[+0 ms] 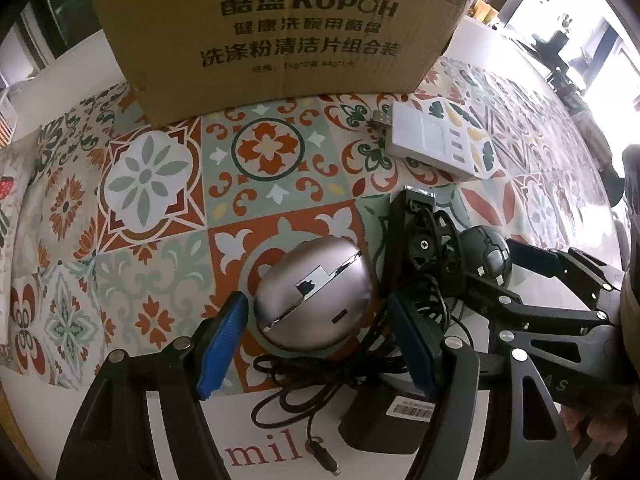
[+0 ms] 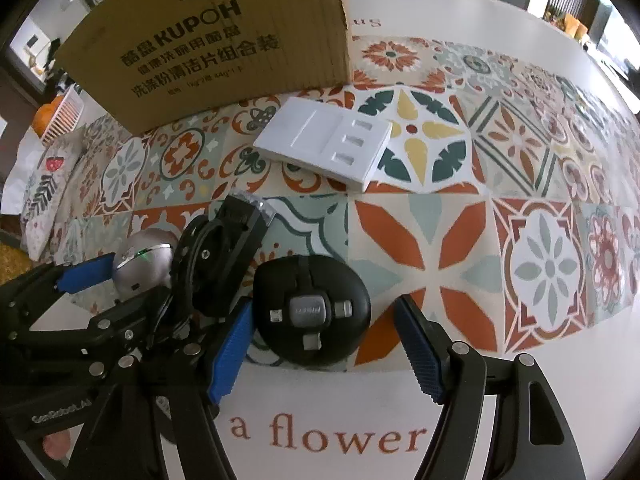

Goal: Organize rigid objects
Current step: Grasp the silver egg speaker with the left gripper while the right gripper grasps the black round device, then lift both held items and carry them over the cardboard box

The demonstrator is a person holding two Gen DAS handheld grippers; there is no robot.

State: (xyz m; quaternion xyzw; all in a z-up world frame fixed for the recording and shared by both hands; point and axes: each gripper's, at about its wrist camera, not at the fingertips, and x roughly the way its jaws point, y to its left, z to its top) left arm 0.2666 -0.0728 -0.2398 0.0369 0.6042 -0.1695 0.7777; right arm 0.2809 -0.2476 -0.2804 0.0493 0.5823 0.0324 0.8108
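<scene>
A silver egg-shaped gadget (image 1: 314, 294) and a black round device (image 2: 312, 310) lie near the table's (image 2: 500, 60) front edge, either side of a black clamp (image 2: 228, 256). The left hand-held gripper (image 1: 316, 344) is spread around the silver one, the right hand-held gripper (image 2: 324, 350) spread around the black one. Farther back lie a white switch plate (image 2: 326, 146) and a cardboard box (image 2: 224, 40).

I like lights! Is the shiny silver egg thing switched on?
Looks on: the silver egg shows a small green light on top in the right wrist view.
</scene>
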